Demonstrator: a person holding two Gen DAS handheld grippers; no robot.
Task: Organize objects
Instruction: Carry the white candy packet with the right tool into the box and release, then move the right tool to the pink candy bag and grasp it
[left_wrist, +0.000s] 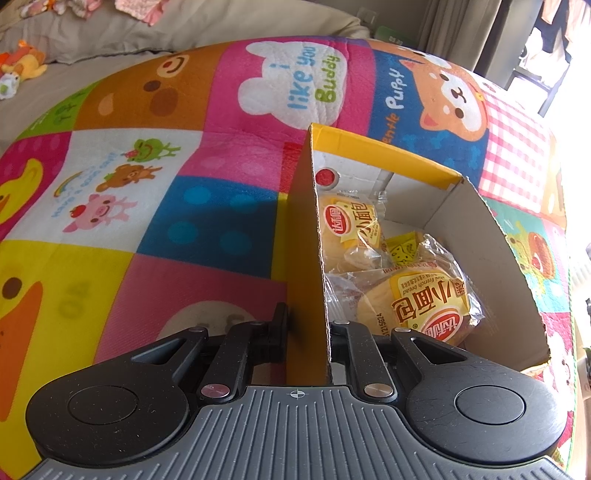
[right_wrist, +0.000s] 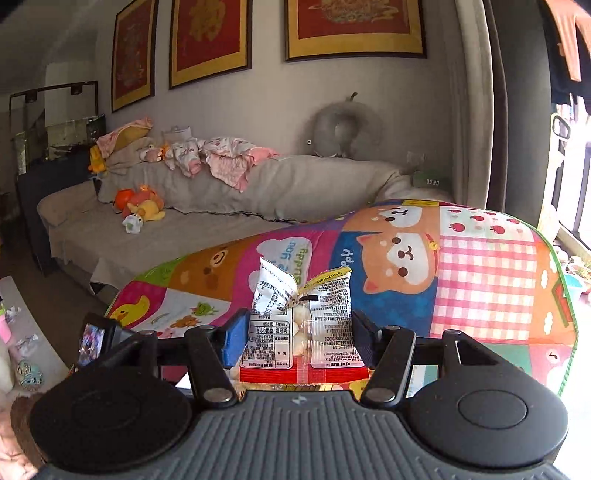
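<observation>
A yellow cardboard box stands open on the colourful cartoon mat. Inside lie several wrapped mini bread packets. My left gripper is shut on the box's left wall, one finger outside and one inside. In the right wrist view my right gripper is shut on a clear snack packet with white printed panels, a red bottom edge and white round pieces inside. It holds the packet upright above the mat.
A grey sofa with plush toys and pink clothes lies beyond the mat. A clock and a curtain stand at the right. Framed pictures hang on the wall.
</observation>
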